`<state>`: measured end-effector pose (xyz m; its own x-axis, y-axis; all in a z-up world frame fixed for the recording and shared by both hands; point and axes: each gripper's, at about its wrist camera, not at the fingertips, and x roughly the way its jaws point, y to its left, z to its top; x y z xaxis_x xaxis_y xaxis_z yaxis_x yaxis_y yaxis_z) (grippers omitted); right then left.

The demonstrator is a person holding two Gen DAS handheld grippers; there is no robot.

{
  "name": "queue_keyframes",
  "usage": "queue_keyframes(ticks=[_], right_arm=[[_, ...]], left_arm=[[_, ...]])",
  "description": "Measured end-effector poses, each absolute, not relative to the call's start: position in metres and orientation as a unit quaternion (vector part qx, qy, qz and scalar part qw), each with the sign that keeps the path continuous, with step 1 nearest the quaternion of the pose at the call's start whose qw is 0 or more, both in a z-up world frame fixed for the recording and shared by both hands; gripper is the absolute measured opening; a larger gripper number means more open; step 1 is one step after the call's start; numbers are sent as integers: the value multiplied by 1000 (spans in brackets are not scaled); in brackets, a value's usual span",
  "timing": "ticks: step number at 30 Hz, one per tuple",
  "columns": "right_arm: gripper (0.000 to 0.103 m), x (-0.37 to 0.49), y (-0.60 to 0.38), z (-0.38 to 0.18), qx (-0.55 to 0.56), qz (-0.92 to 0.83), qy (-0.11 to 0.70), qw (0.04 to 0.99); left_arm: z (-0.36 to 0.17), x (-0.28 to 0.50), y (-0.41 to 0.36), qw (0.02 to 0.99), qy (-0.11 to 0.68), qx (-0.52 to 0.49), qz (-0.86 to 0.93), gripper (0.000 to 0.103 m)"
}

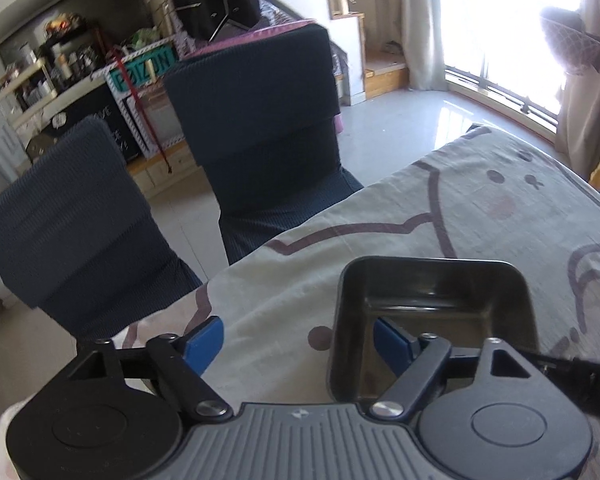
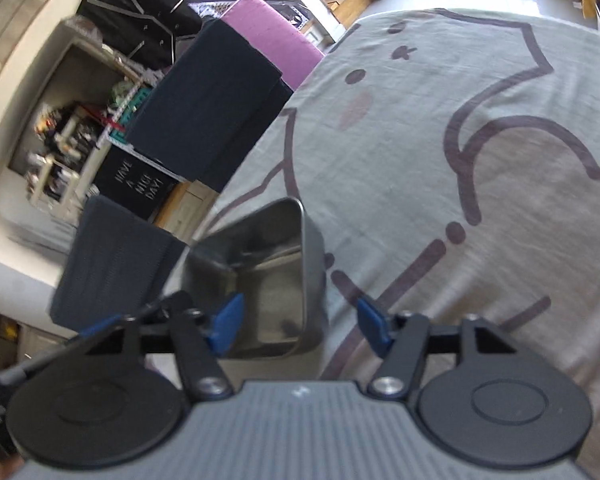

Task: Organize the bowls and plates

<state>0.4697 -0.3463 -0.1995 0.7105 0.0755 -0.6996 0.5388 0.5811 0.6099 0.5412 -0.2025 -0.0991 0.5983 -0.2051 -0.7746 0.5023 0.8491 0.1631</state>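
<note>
One square metal bowl (image 1: 432, 320) was the only dish in view, and it sat upright on the cloth (image 1: 480, 208) near the table edge facing the chairs (image 1: 256, 120). My left tongs (image 1: 298, 346) straddled its left wall, one blue pad inside the bowl and the other outside over the cloth, with a clear gap on each side, so nothing was gripped. My right tongs (image 2: 300, 326) straddled the opposite wall the same way, jaws part open, pads not pressing. No earlier picture was to hand, so I state only this standing. I judged the bowl to be thin sheet metal: light, stiff, not fragile, and smooth enough to slip between flat pads. Its walls were steep and nearly straight, with a rolled rim (image 2: 300, 240), so the sound hold was a pinch across one wall just under that rim, near the middle of a side and clear of the rounded corners. I expected the cloth to drag and bunch if the bowl were slid, so lifting was preferred.
</note>
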Motion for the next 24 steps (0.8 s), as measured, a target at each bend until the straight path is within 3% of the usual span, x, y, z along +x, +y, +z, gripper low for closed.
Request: queue_keyframes(ticks=[3, 8, 11, 13, 16, 19, 24], right_arm=[[51, 470, -346, -208, 441, -168, 361, 804], [45, 464, -351, -212, 433, -175, 360, 807], [37, 462, -350, -210, 423, -166, 354, 817], [28, 461, -347, -208, 413, -155, 348, 827], [14, 465, -344, -204, 389, -139, 345, 843], [12, 469, -339, -201, 359, -138, 348, 855], [9, 472, -336, -199, 331, -135, 355, 864]], left_arm=[[-106, 547, -197, 876, 411, 168, -187, 74], [-109, 550, -190, 874, 421, 150, -191, 69], [-109, 548, -188, 871, 427, 135, -201, 55], [-108, 548, -188, 863, 443, 113, -215, 32], [-109, 547, -189, 855, 461, 89, -220, 15], [-115, 544, -193, 848, 473, 93, -220, 6], [-112, 539, -187, 852, 468, 62, -226, 4]])
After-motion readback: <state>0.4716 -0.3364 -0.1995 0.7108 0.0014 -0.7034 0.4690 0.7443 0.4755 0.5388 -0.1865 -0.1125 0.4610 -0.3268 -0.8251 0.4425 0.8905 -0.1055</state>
